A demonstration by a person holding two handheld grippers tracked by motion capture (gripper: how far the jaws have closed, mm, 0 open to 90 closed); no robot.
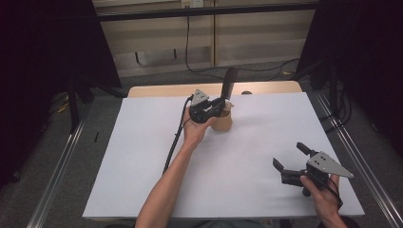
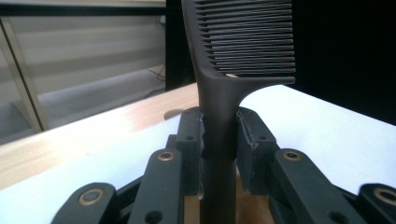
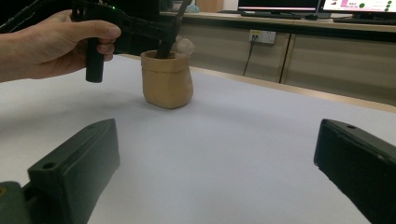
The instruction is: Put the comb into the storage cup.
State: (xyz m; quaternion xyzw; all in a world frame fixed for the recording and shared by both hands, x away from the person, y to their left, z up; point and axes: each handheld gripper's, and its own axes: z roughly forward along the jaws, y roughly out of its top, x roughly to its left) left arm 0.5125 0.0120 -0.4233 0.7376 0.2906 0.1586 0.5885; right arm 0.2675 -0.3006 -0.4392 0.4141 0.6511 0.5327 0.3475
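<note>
A black comb [image 1: 229, 84] stands upright with its handle down inside a small tan pot [image 1: 222, 121] at the back middle of the white table. My left gripper [image 1: 219, 106] is shut on the comb's handle just above the pot's rim; its pads [image 2: 245, 140] press the handle [image 2: 218, 135] from both sides, teeth above. The right gripper view shows the pot [image 3: 167, 79] and the comb handle [image 3: 168, 39] going into it, with the left hand beside it. My right gripper [image 1: 290, 156] rests near the table's front right, open and holding nothing.
The white table top [image 1: 142, 156] has a wooden strip [image 1: 157, 90] along its far edge. A cable [image 1: 175, 140] trails from the left gripper along the forearm. Dark curtains and metal rails flank the table. A pale object [image 3: 183, 45] sits in the pot behind the comb.
</note>
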